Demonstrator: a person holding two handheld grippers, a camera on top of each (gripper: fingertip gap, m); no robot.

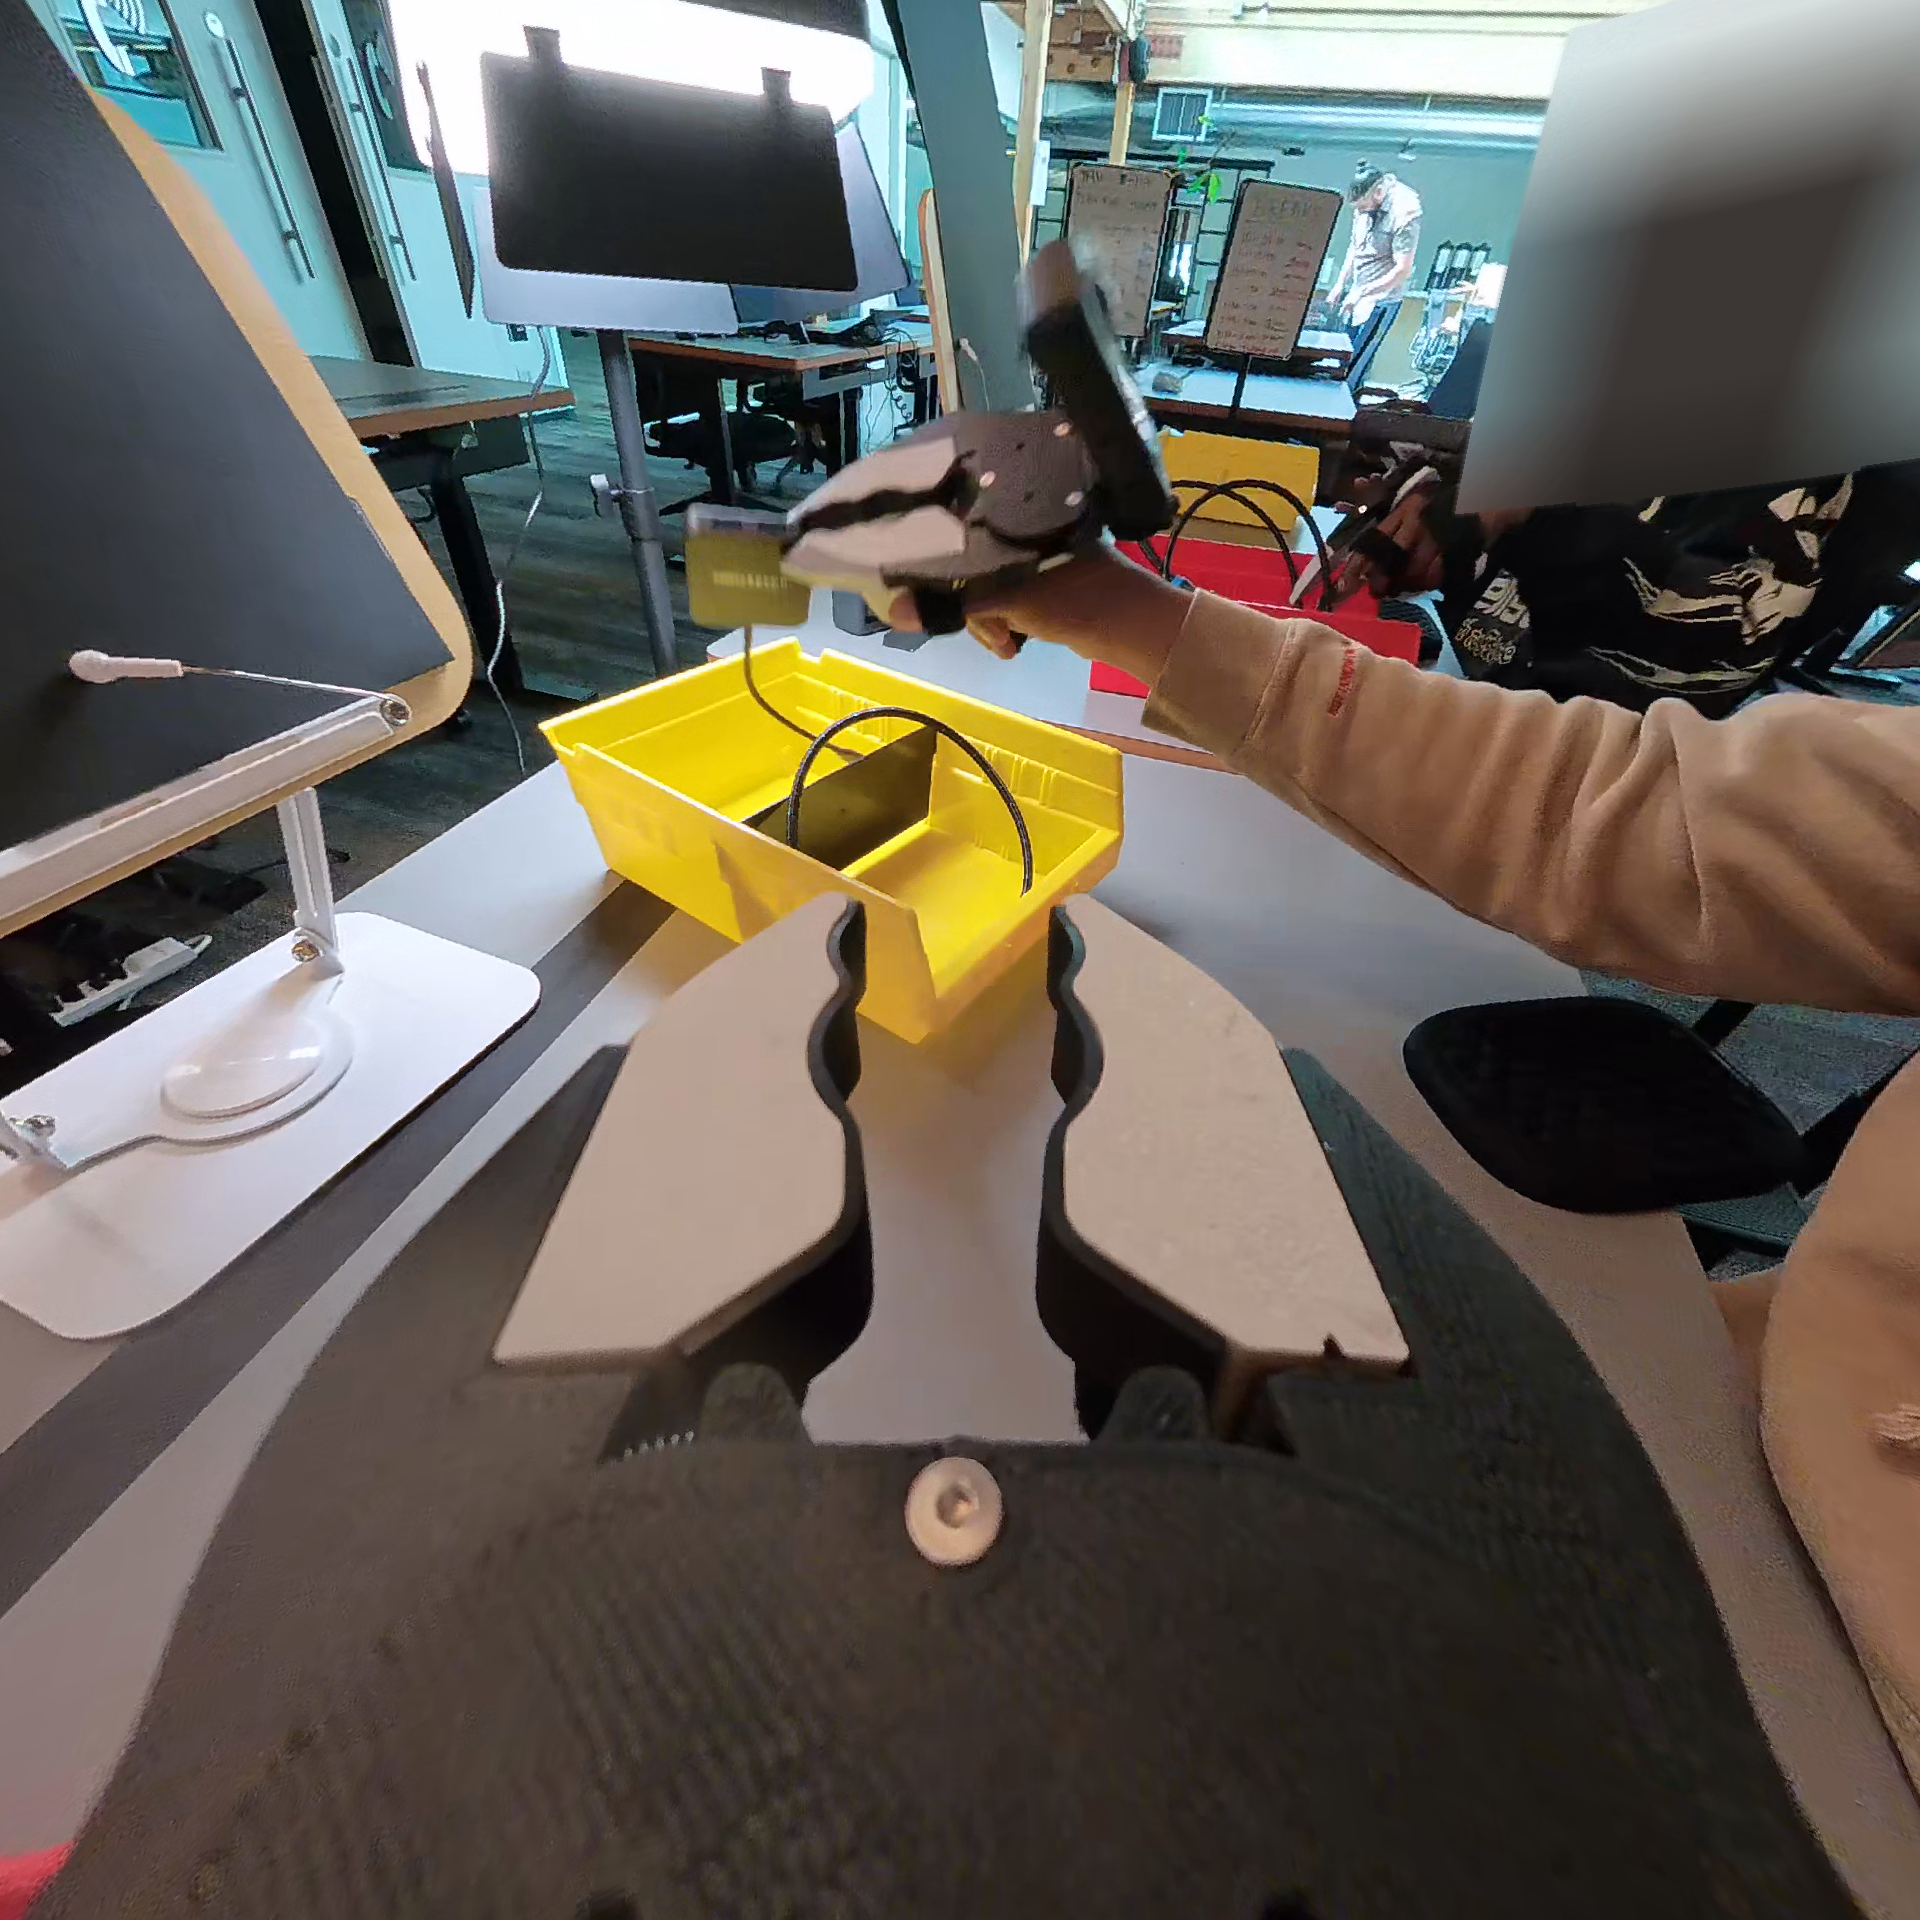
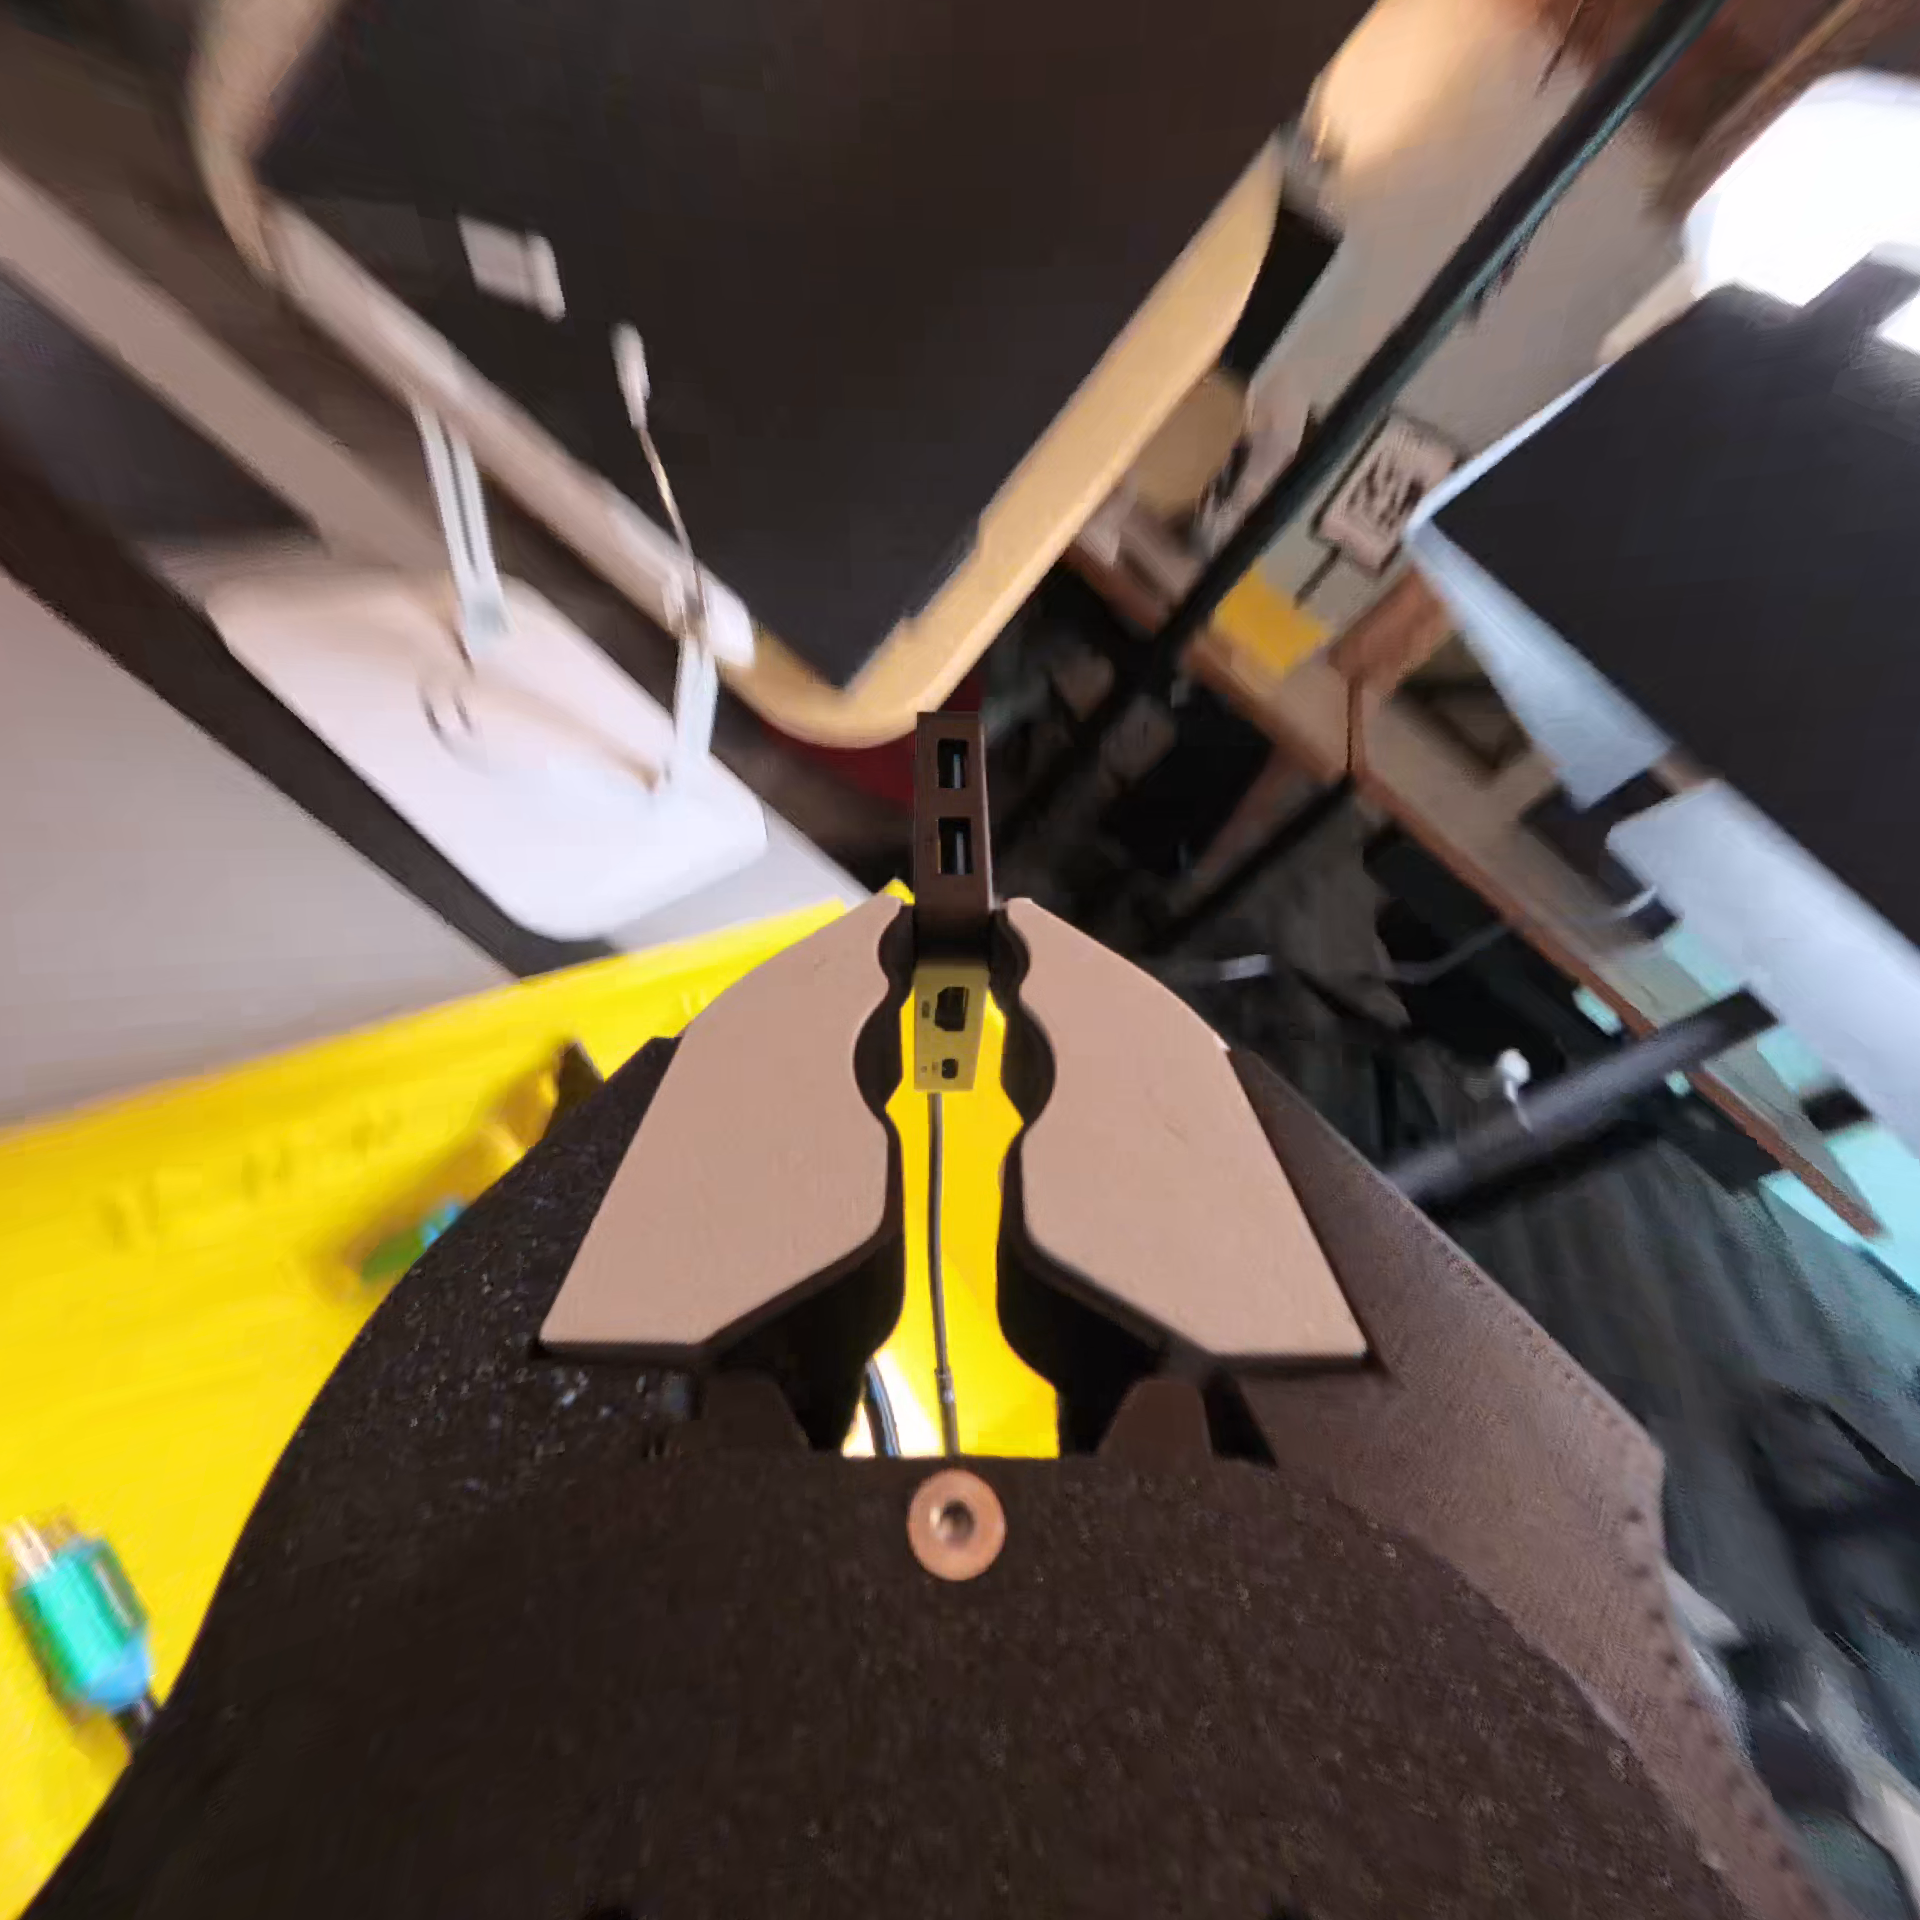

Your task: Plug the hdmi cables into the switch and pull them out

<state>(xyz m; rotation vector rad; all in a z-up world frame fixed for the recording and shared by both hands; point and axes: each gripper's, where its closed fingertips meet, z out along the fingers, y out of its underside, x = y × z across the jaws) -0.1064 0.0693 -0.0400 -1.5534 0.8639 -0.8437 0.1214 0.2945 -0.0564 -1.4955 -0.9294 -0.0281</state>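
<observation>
At the centre of the left wrist view, the right tool (image 1: 805,551) pinches the small switch (image 1: 743,577) in the air above the yellow bin (image 1: 665,790), a thin black cable (image 1: 774,717) hanging from it into the bin. The left tool (image 1: 951,966) at lower centre is spread, holding nothing, over the grey worktop (image 1: 1299,904).

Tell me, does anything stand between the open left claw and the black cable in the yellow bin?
Only the bin's own front wall. The left claw is open just before it, and the black cable loops up above the yellow bin, so it is reachable from above.
</observation>
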